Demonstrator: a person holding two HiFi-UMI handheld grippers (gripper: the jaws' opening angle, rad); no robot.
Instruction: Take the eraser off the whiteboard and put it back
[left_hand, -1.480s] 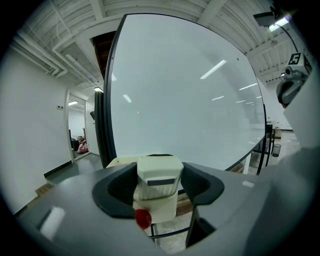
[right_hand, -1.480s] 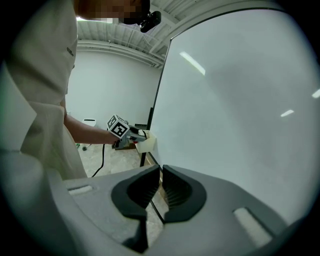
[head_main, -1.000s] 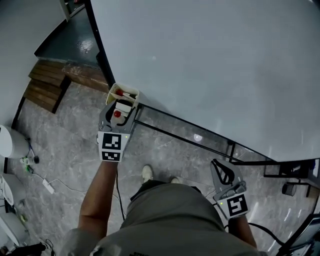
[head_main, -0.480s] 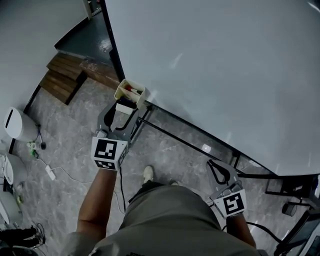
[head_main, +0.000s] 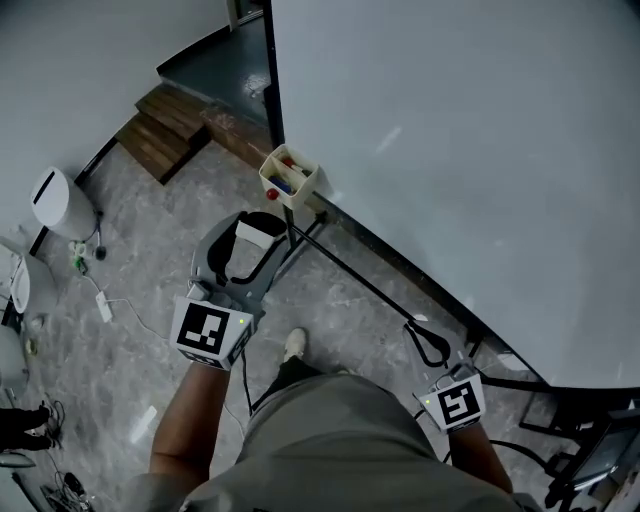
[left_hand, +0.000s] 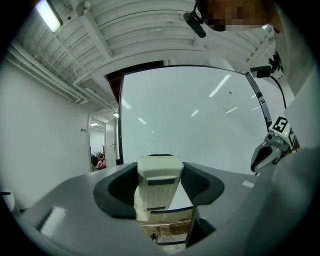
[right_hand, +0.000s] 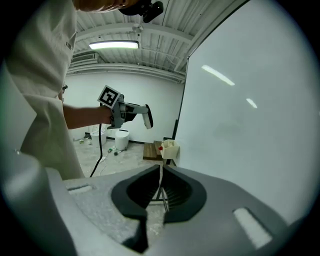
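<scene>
My left gripper (head_main: 260, 224) is shut on a white eraser (head_main: 257, 236), which stands upright between its dark pads. In the left gripper view the eraser (left_hand: 158, 186) fills the gap between the jaws, with the whiteboard (left_hand: 200, 120) behind it. A cream holder box (head_main: 290, 175) with markers hangs at the whiteboard's (head_main: 480, 140) lower left corner, a short way beyond the eraser. My right gripper (head_main: 426, 338) is shut and empty, low beside the board's bottom edge. From the right gripper view, the left gripper (right_hand: 144, 116) hangs in the air above the box (right_hand: 170, 149).
The board's black stand frame (head_main: 352, 278) runs along the floor under its edge. Wooden steps (head_main: 165, 130) lie at the far left. A white round appliance (head_main: 55, 200) and cables (head_main: 105, 305) sit on the stone floor. The person's shoe (head_main: 293, 345) is below.
The left gripper has pulled back from the holder box and risen, carrying the eraser with it. The right gripper has stayed near the board's lower edge.
</scene>
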